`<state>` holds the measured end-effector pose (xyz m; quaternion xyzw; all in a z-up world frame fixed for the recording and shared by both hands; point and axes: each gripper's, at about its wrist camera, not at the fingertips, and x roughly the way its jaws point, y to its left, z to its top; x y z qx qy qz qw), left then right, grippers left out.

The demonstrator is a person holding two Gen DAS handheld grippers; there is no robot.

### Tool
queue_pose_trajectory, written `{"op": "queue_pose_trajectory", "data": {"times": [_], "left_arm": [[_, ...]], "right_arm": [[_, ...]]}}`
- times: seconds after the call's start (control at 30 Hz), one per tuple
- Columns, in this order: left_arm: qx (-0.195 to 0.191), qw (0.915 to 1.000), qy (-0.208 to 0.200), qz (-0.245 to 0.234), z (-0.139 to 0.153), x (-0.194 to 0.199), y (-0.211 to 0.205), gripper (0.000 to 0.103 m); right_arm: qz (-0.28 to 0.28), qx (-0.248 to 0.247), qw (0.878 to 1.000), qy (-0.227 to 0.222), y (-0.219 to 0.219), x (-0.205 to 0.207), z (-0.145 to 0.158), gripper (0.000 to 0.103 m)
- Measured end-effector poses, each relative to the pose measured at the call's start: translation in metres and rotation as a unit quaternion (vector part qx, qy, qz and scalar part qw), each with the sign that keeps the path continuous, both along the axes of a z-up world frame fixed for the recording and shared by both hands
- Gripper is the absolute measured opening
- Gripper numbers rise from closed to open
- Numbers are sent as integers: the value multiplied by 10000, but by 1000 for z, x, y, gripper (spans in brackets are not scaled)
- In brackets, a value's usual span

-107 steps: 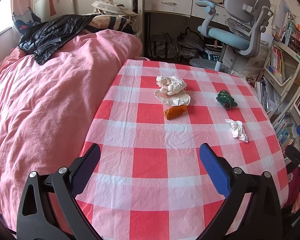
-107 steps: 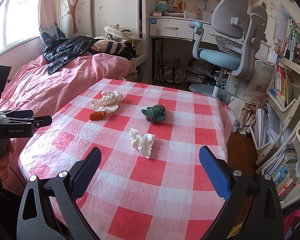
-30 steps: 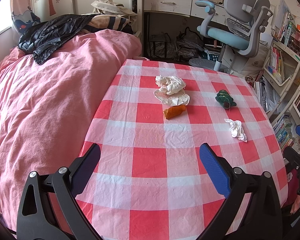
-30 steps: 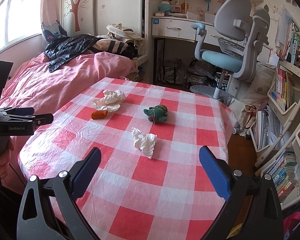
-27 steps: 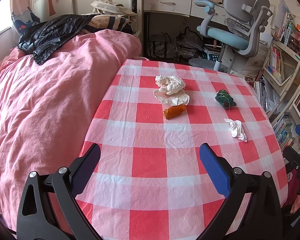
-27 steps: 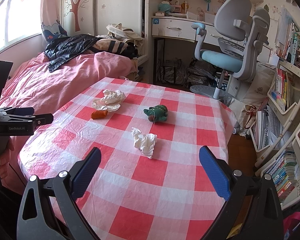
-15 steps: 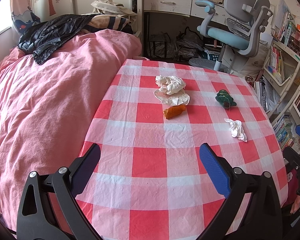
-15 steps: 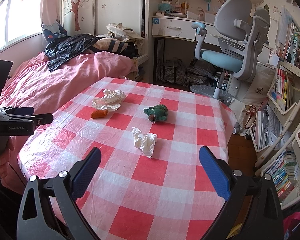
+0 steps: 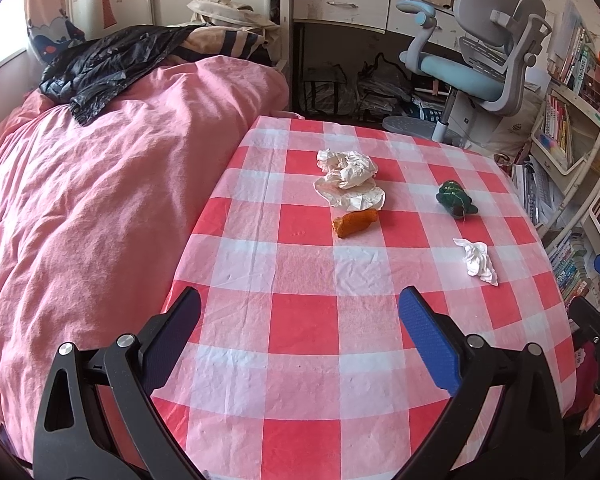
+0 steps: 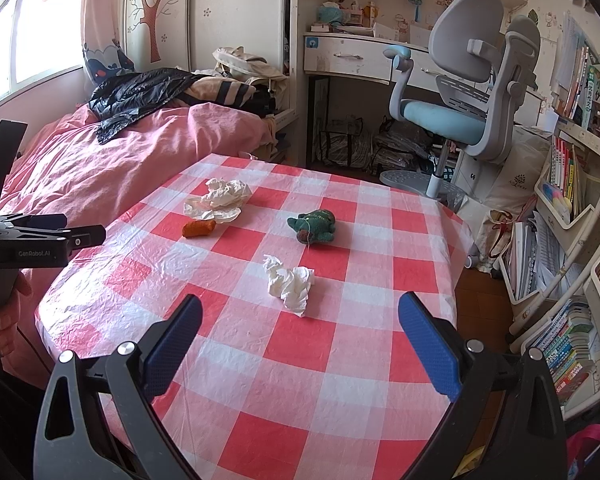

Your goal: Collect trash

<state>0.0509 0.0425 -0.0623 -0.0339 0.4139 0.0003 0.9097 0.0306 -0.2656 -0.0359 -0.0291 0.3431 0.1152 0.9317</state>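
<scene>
Trash on checked table (image 10: 340,380): two tissue wads (image 10: 289,285) (image 10: 220,200), one orange scrap (image 10: 198,228); both fingers apart.

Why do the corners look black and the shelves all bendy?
Both wrist views use fisheye lenses: dark rounded corners, straight things curved. In the right wrist view the bookshelf bows and the window glares white; in the left wrist view the checkered table bulges.

You're looking at a thin, crinkly plastic-looking tablecloth (image 10: 340,352), crumpled white tissue (image 10: 290,284), a fuzzy green plush toy (image 10: 314,226), and a glossy black jacket (image 10: 140,96).
</scene>
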Motion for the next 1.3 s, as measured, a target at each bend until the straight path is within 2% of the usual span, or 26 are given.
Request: {"op": "queue_pose_trajectory", "data": {"times": [0.97,1.3], "left_arm": [[24,10000,34,-82,2,2,-2,96],[181,9992,-176,-304,7,-2,-9,95]], "right_arm": [[15,-7,10000,-5,0,0,0,94],[18,-8,10000,-4,0,0,0,94]]}}
